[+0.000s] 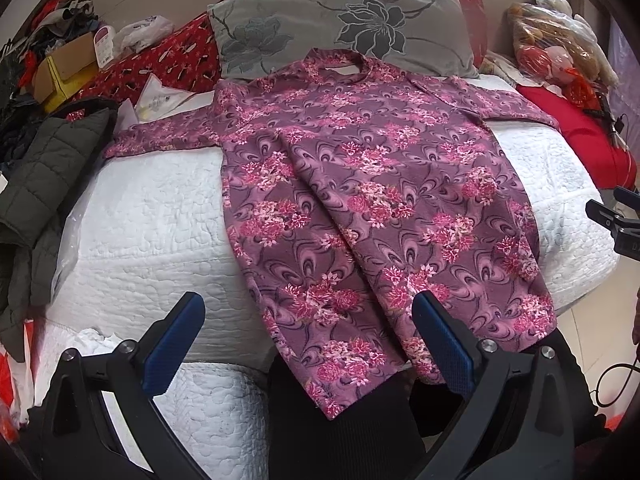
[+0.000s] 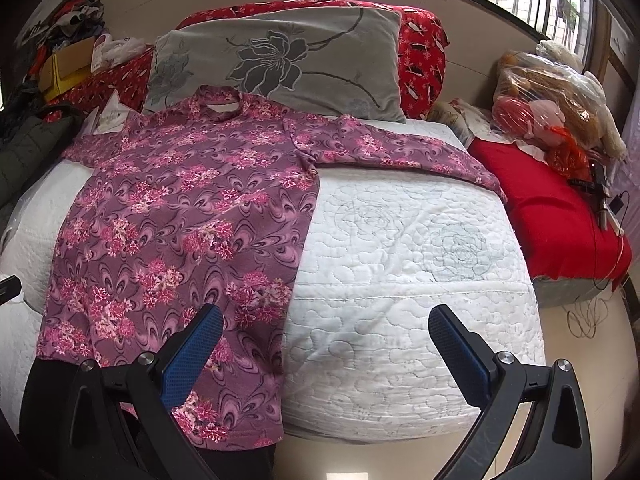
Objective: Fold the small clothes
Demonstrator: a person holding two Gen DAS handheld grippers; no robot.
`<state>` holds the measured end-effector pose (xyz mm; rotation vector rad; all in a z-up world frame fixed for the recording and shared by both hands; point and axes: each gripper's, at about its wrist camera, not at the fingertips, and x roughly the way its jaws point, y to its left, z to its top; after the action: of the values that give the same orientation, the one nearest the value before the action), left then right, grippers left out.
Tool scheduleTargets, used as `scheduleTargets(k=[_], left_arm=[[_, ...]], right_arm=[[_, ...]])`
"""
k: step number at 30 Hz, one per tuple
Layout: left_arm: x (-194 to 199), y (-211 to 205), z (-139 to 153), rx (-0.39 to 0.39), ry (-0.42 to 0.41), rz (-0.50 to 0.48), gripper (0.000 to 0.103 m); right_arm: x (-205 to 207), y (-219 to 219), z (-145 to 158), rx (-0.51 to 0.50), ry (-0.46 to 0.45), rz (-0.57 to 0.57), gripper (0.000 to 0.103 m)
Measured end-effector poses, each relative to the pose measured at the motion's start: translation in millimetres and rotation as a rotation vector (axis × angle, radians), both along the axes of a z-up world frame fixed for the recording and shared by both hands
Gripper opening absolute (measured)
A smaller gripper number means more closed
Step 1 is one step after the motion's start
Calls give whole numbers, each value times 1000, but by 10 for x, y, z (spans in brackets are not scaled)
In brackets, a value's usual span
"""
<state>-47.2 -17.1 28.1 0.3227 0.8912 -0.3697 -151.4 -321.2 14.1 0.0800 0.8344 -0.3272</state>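
Observation:
A purple long-sleeved top with pink flowers (image 1: pixel 360 208) lies spread flat, face up, on a white quilted bed (image 1: pixel 152 216), collar toward the pillow, both sleeves stretched out sideways, hem hanging over the near edge. It also shows in the right wrist view (image 2: pixel 180 216). My left gripper (image 1: pixel 308 312) is open and empty, just above the hem near the top's left side. My right gripper (image 2: pixel 324 324) is open and empty, over the hem's right corner and the bare quilt (image 2: pixel 400 280). Its tip shows at the right edge of the left wrist view (image 1: pixel 612 216).
A grey flowered pillow (image 1: pixel 344 28) and red patterned bedding (image 1: pixel 160 60) lie behind the collar. A dark green padded jacket (image 1: pixel 44 184) and boxes (image 1: pixel 68 68) crowd the left. A red cloth (image 2: pixel 552 208) and plastic bags (image 2: pixel 552 112) sit right. Cables (image 2: pixel 588 316) lie on the floor.

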Motion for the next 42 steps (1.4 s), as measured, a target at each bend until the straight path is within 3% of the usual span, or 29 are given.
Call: scheduleTargets(k=[27,39,42], left_arm=[[139,58,-132,-8,57,12,103],[459,415,-241,-24,108,124,103],[552,525,-360,-31,166,157,103]], right_arm=[[89,66,-30,-5,5,16,102],[133,-38,-194,48,35,7,102],[156,-52,-286,61,53,23,98]])
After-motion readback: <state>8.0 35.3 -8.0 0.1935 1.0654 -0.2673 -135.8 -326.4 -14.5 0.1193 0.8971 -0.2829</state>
